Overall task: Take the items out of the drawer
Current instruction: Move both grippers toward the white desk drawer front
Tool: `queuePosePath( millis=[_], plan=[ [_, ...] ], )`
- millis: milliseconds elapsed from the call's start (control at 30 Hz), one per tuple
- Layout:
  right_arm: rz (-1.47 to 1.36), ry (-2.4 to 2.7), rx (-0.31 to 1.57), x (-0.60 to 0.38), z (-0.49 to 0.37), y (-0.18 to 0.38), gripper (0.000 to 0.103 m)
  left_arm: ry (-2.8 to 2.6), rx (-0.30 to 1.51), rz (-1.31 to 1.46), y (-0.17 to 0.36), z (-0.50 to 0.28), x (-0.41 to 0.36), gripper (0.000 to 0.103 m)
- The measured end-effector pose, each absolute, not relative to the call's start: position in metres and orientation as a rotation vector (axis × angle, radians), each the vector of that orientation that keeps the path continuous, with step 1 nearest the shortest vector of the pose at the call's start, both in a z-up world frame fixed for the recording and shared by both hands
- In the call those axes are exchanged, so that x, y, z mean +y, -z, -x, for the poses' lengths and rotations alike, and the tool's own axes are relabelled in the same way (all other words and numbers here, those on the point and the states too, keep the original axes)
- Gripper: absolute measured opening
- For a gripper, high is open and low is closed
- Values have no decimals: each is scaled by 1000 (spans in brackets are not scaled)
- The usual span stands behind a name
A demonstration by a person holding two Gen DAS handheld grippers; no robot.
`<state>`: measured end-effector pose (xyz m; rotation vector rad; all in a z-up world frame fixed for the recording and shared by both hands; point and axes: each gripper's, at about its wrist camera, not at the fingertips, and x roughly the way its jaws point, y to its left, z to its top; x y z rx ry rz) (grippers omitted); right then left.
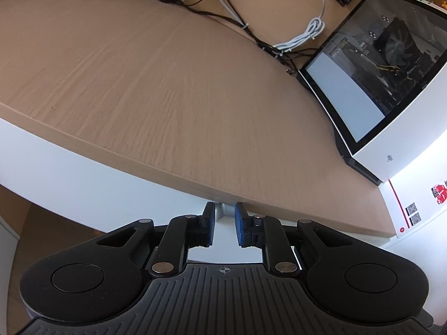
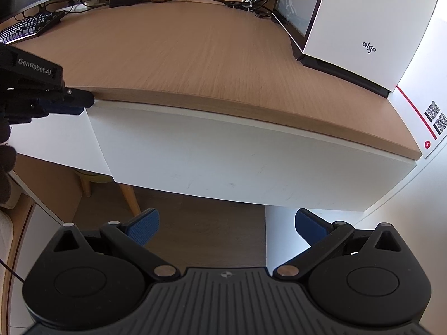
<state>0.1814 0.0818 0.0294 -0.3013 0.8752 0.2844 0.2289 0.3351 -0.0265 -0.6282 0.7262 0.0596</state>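
The left gripper (image 1: pixel 225 217) is narrowed on the white drawer front (image 2: pixel 251 162) top edge, under the wooden desktop (image 1: pixel 167 83); the right gripper (image 2: pixel 226 223) hangs spread wide — below that front.

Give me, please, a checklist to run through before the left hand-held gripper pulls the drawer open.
1. Drawer front in reach and unobstructed: ok. It looks shut, and no items show.
2. Left hand-held gripper placed at the front's top edge, just under the desktop: ok.
3. Pads clamped on that edge: cannot tell. A narrow gap shows between them.
4. Right hand-held gripper open and empty, ready to pick: ok.
5. Room on the desktop near its edge to set items down: ok.
6. Right hand-held gripper out of the drawer's path: cannot tell. It sits low, in front of the drawer.
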Motion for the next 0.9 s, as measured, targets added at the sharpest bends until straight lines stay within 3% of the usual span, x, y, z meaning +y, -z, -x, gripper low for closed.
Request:
queuePosePath(
  millis=[167, 233, 333, 900],
  plan=[
    [302, -280, 874, 81, -180, -30, 103, -45, 730, 615, 27, -232, 332, 23],
    [305, -280, 874, 81, -179, -30, 103, -27, 735, 619, 28, -233, 331, 33],
    [305, -278, 873, 81, -175, -30, 103, -15, 733, 613, 27, -234, 329, 38],
    [300, -274, 876, 77, -177, -30, 103, 1, 737, 589, 26, -231, 326, 39]
  ],
)
